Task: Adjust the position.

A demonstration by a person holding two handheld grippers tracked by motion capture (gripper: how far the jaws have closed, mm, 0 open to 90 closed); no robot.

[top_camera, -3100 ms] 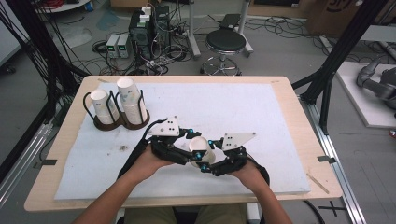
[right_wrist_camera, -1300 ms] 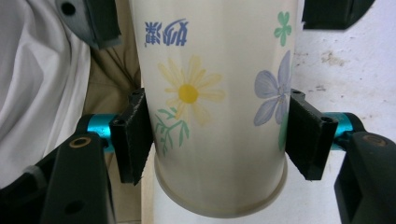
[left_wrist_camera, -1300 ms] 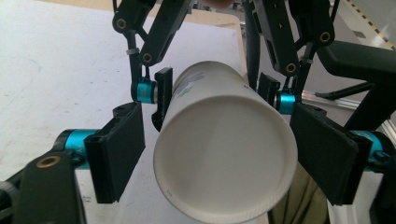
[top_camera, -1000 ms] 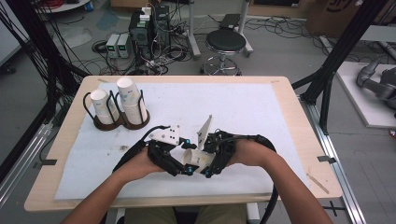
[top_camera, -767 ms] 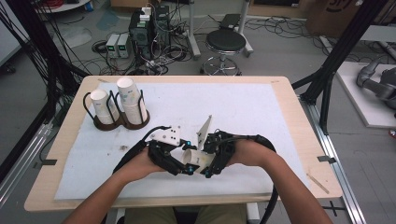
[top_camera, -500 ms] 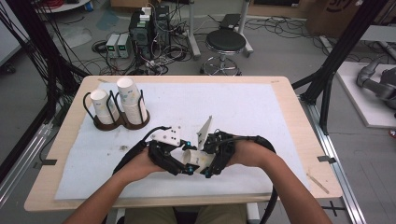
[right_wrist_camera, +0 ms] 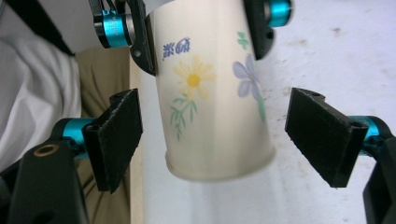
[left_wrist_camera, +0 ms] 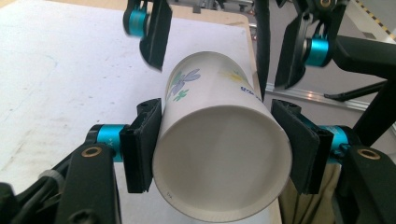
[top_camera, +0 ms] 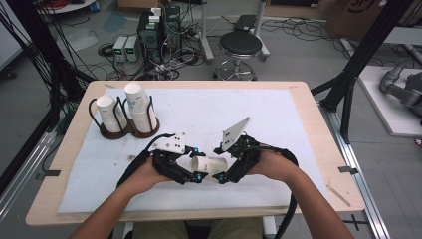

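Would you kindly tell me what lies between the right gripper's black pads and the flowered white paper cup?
Only bare gaps: in the right gripper view, the right gripper has just opened, both pads standing clear of the flowered white paper cup, which the left gripper clamps.

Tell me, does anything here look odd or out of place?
Only mildly: one paper cup lies sideways in mid-air, clamped near its open rim by the left gripper, while two cups stand upright in the holder. The right gripper, jaws just opened, no longer touches it.

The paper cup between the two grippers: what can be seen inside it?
In the left gripper view the paper cup opens toward the camera. Its inside wall is plain white, with nothing in the visible part. The bottom lies in shadow and cannot be judged.
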